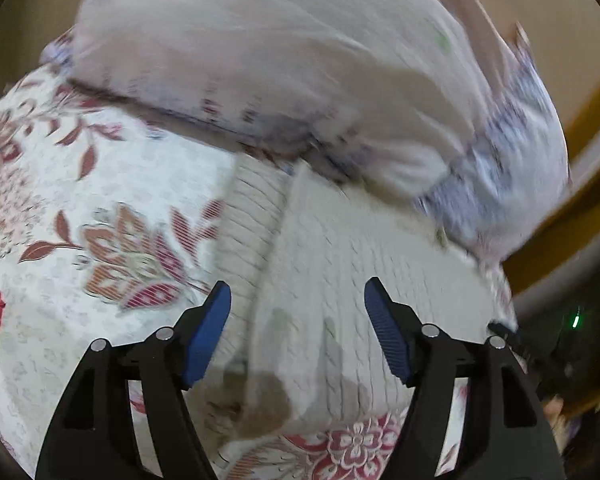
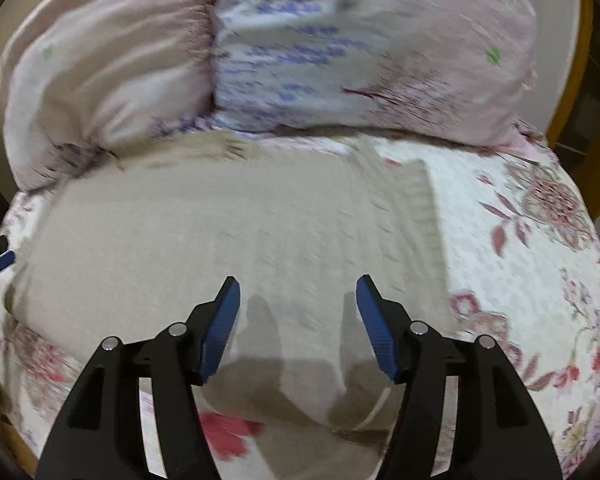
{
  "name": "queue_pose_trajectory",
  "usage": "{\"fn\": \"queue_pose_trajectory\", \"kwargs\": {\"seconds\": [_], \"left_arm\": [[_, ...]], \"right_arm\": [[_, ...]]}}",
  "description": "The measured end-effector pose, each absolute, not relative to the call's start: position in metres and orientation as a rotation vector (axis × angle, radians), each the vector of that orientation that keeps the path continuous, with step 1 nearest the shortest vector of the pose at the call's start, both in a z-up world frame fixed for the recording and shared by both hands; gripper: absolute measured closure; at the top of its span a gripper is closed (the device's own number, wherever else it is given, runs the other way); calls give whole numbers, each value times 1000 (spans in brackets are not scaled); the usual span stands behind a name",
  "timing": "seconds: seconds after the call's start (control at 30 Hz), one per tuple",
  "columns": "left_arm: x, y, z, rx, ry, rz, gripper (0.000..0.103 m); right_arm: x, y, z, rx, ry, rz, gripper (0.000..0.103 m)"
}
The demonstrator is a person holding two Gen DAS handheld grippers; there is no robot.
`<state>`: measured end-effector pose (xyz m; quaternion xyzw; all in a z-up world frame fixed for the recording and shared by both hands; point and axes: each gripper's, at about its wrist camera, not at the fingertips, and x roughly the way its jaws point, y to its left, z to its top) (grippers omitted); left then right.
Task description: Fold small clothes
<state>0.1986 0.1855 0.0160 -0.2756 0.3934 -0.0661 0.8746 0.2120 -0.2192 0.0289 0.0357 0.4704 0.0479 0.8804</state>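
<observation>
A cream knitted garment lies flat on a floral bedspread, with a ribbed band along its left edge. My left gripper hovers just above it, open, with nothing between the blue pads. In the right wrist view the same garment spreads wide across the bedspread, ribbed edge at the right. My right gripper is also open over the cloth's near part, pads apart and not pressing on it. Both views are blurred.
Pinkish pillows with blue and purple print lie along the head of the bed, just beyond the garment; one pillow fills the top of the left wrist view. The other gripper's blue tip shows at the far left. Wooden furniture stands at the right.
</observation>
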Motion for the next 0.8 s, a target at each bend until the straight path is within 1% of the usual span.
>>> {"fn": "queue_pose_trajectory", "kwargs": {"seconds": [0.2,0.33,0.43,0.5,0.7,0.8], "left_arm": [[214,210,2,-732,847,-101,30],[222,211,-5,-774,869,-108,29],[227,207,-11,-788,889,-110,29],[229,204,-15,-795,905,-119,29],[235,194,-16,-794,901,-138,29],[237,192,-17,-813,903,-159,30]], "right_arm": [[222,-159,18,-1,959,169,42],[229,-139,14,-41,940,178,43],[232,-132,6,-77,957,169,42],[232,-130,2,-89,961,164,39],[230,-134,0,-77,966,172,37],[230,-132,-1,-82,961,173,36]]}}
